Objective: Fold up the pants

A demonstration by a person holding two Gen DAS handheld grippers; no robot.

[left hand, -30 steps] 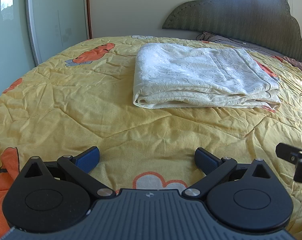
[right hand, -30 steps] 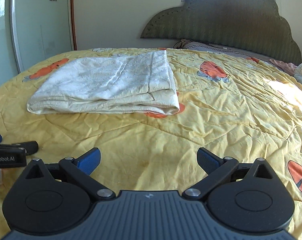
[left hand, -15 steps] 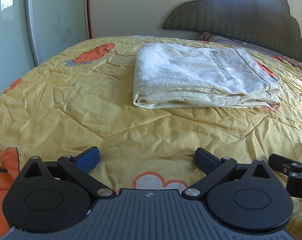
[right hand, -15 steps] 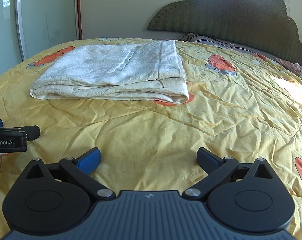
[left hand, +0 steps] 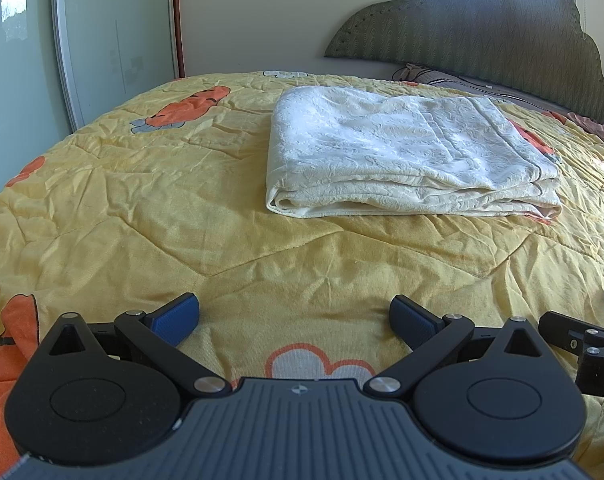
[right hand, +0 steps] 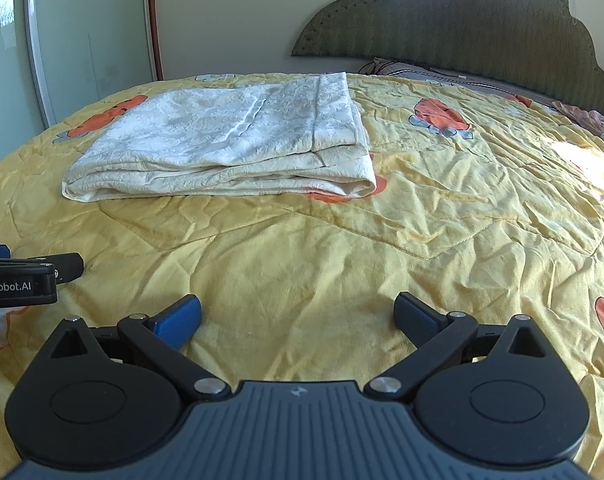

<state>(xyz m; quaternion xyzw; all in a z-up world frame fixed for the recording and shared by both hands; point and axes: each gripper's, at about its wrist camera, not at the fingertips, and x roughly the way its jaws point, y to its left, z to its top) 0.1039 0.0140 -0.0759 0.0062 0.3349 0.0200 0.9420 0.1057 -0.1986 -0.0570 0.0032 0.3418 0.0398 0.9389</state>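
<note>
Cream-white pants (left hand: 402,152) lie folded into a flat rectangle on the yellow bedspread (left hand: 141,208), well ahead of both grippers. In the right wrist view the same pants (right hand: 229,144) sit ahead and to the left. My left gripper (left hand: 295,316) is open, low over the bedspread, with nothing between its blue pads. My right gripper (right hand: 297,316) is also open and holds nothing. Each gripper shows at the edge of the other's view: the right gripper (left hand: 582,340) at the far right, the left gripper (right hand: 21,276) at the far left.
A dark green scalloped headboard (left hand: 482,36) stands at the back with pillows (right hand: 414,72) below it. A pale wardrobe door (left hand: 109,36) is on the left. Orange cartoon prints (left hand: 189,106) dot the quilt. Sunlight falls on the bed's right side (right hand: 582,164).
The right gripper has shifted and tilted slightly, so the pants sit a little higher and more centred in its view. The left gripper has barely moved. Both stay open.
</note>
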